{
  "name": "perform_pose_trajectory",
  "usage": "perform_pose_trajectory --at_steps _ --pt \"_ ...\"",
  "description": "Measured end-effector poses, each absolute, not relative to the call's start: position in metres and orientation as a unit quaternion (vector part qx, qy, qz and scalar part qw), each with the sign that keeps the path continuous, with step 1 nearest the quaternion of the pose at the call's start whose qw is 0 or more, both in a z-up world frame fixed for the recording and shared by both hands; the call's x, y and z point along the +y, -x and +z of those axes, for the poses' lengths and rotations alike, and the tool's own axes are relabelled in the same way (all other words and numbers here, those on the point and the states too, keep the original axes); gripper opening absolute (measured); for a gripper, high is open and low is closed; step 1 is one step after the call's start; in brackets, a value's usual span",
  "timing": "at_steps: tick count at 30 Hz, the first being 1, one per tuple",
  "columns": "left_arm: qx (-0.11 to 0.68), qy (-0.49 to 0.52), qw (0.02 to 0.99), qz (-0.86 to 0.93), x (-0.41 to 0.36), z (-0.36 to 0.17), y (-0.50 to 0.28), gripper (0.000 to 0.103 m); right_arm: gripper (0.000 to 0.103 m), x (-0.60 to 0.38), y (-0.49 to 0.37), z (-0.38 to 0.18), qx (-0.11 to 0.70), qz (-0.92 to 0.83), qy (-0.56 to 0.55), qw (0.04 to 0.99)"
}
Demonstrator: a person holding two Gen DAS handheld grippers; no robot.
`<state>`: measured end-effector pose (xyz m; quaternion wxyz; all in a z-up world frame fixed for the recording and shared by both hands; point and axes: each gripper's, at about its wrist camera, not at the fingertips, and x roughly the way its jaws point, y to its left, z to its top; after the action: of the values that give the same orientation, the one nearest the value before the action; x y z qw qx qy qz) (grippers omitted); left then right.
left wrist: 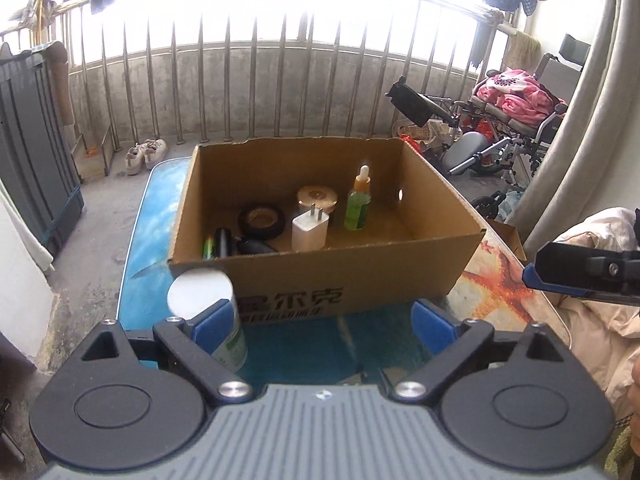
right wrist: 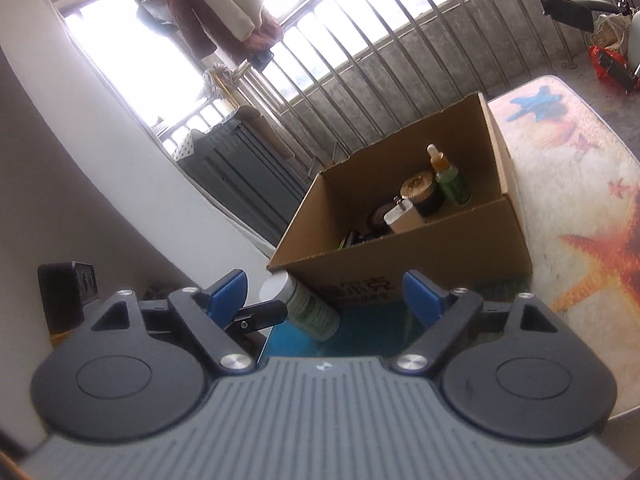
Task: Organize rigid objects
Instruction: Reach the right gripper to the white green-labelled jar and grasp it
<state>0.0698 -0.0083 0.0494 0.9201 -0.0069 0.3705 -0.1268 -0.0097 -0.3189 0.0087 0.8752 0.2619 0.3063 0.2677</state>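
The left gripper (left wrist: 324, 320), blue-padded and black-framed, stands with its jaws spread wide and nothing clamped between them, above a glossy blue-and-orange table surface (left wrist: 312, 352) printed with sea and starfish motifs. Just at its left pad (left wrist: 212, 320), partly behind it, stands a white-capped cylindrical plastic bottle with a green-and-white label (left wrist: 208, 300); whether pad and bottle touch cannot be told. Directly ahead of the jaws sits an open brown cardboard box with dark printed characters on its near wall (left wrist: 360, 276), the bottle just outside its near left corner. Inside the box, farther ahead, stand a white plug-in charger block with two metal prongs (left wrist: 310, 230), a green glass dropper bottle with a white bulb (left wrist: 359, 204), a round gold-lidded jar (left wrist: 317, 198), a small black rubber tyre (left wrist: 262, 220) and some dark and green stick-shaped items (left wrist: 218, 244) at the near left corner. To the far right of this gripper a finger of the right gripper (left wrist: 580, 270) enters the view. Seen from its own camera, the right gripper (right wrist: 324, 296) likewise has its jaws apart and empty, with the white-capped bottle (right wrist: 304, 308) ahead and left of centre, beside the left pad (right wrist: 230, 292), and a black finger of the other gripper (right wrist: 260, 316) reaching toward it. Beyond the box runs a metal balcony railing (left wrist: 280, 80), with pale sneakers (left wrist: 146, 154) on the floor ahead-left and a wheelchair piled with pink cloth (left wrist: 516, 112) ahead-right.
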Motion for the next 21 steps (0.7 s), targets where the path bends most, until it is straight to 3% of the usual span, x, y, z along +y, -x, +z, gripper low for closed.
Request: perform_pose_trajectory --at_steps 21 --pt "0.348 0.045 0.934 -0.064 0.062 0.001 -0.071 0.096 0.083 -0.203 -0.049 -0.013 0.374 0.310 -0.242 0.840"
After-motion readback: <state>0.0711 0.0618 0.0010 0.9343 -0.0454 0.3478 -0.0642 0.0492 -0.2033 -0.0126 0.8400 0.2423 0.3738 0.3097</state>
